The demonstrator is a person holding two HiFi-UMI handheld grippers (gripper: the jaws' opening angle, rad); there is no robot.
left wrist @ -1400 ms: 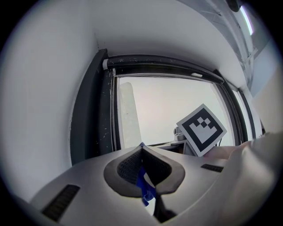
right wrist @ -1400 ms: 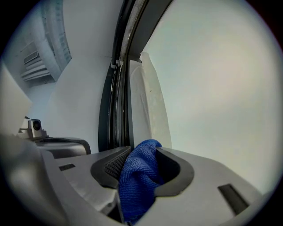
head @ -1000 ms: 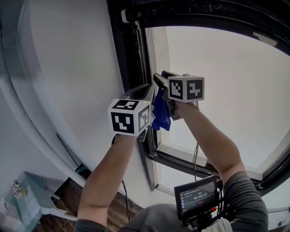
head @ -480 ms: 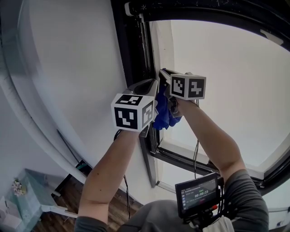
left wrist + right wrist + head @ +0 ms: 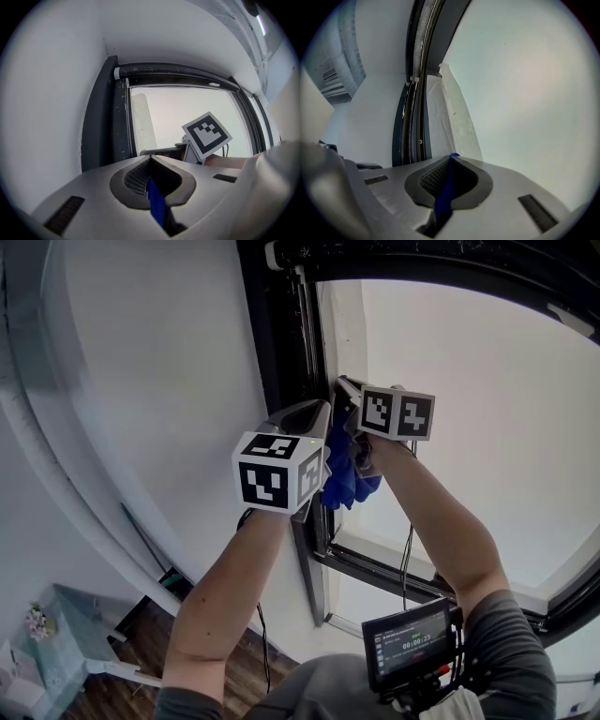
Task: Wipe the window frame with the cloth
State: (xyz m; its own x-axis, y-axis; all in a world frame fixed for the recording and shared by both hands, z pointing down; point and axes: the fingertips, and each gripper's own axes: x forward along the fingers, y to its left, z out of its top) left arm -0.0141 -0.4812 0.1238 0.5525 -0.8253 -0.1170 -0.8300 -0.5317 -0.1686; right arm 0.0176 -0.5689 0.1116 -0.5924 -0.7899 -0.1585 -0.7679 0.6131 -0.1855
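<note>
Left gripper point(image 5: 150, 160) and right gripper point(image 5: 451, 158), each clamped on the blue cloth point(image 5: 345, 474); the right jaws have just been closing onto it. The cloth hangs bunched between them, beside the upright of the dark window frame point(image 5: 281, 362). White wall point(image 5: 159, 362) to the left, bright pane point(image 5: 478, 390) to the right, small screen point(image 5: 408, 648) below.

The cloth point(image 5: 347, 479) was soft blue fabric, creased and matt. The window frame point(image 5: 279, 362) looked like dark metal under a dull, smooth coat, faintly speckled along its rail. The wall point(image 5: 150, 371) beside it was smooth white paint, matt. The left gripper point(image 5: 150, 157) and the right gripper point(image 5: 451, 156) had pale grey plastic shells with a satin sheen, and darker ribbed pads point(image 5: 432, 177) that looked rubbery. The floor point(image 5: 141, 638) was brown wood.
</note>
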